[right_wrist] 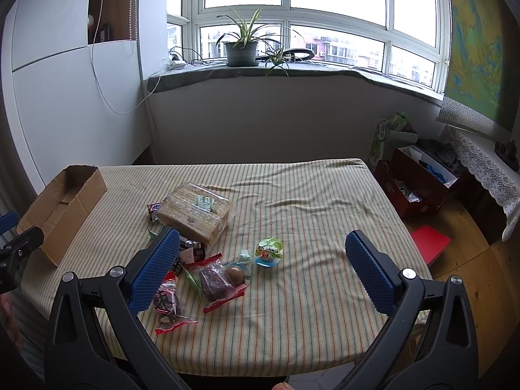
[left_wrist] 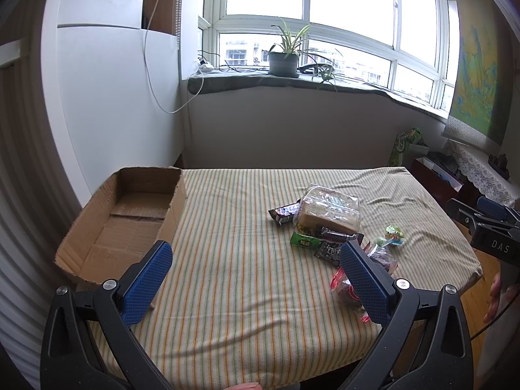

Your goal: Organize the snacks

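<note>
A pile of snacks lies on the striped tablecloth [right_wrist: 308, 292]: a clear bag of sliced bread [right_wrist: 195, 211] [left_wrist: 330, 209], dark wrapped bars [left_wrist: 284, 213], a green packet [left_wrist: 304, 242], a round jelly cup [right_wrist: 269, 251] [left_wrist: 394, 234] and red-edged clear packets [right_wrist: 217, 281]. An open, empty cardboard box [left_wrist: 130, 217] [right_wrist: 65, 201] stands at the table's left. My left gripper [left_wrist: 256, 256] is open and empty, held above the table between box and snacks. My right gripper [right_wrist: 261, 247] is open and empty, above the table's near side around the snacks.
A window sill with a potted plant [right_wrist: 242, 50] runs behind the table. A white cabinet [left_wrist: 113, 97] stands behind the box. Bags and a red box [right_wrist: 419, 182] sit on the wooden floor at right, beside a lace-covered shelf [right_wrist: 487, 169].
</note>
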Demonstrator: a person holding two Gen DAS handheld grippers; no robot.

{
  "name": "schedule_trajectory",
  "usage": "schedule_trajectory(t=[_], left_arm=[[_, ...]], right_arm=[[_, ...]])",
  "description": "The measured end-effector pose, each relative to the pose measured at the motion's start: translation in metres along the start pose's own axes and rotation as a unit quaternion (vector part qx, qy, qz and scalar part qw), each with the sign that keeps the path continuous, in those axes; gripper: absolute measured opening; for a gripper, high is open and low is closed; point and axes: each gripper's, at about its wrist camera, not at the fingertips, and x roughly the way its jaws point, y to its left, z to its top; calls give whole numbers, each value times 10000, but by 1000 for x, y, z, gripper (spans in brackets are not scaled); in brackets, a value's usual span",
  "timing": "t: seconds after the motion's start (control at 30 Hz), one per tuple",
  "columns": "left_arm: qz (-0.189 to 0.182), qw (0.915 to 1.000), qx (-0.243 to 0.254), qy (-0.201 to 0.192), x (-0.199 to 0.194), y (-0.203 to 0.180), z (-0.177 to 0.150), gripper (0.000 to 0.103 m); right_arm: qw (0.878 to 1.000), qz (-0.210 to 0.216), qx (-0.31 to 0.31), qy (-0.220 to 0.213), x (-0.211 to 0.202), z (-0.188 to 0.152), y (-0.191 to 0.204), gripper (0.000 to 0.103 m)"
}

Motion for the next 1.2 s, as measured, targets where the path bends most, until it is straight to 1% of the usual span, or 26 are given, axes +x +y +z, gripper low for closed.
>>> schedule_trajectory(t=[0.07,0.13,0.27,0.37,0.5,0.87,1.07,1.2], left_arm=[[-8,10000,-14,39,3,0,-1,103],[-20,9999,-62,97,11,1,-7,103],[-18,9986,-131,506,35,2,-30,103],[-13,9969,-91,778,48,-1,-45,103],[-13,9957,-33,923,53,-4,-55,103],[-8,9938,60,1112,67,-9,-63,103],[-25,9927,65,1204,80,-10,-75,103],[-38,9885,9,1514,97,-7,-93,103]], right_arm=[[10000,0,11,77,5,-6,-1,103],[9996,-33,21,284,16,-16,-3,103],[9975,-84,80,701,37,-42,-10,103],[9960,-119,132,872,45,-57,-14,103],[9949,-142,145,993,50,-66,-19,103],[9927,-162,222,1176,61,-77,-27,103],[9899,-114,248,1391,78,-96,-32,103],[9869,-71,319,1579,93,-112,-37,103]])
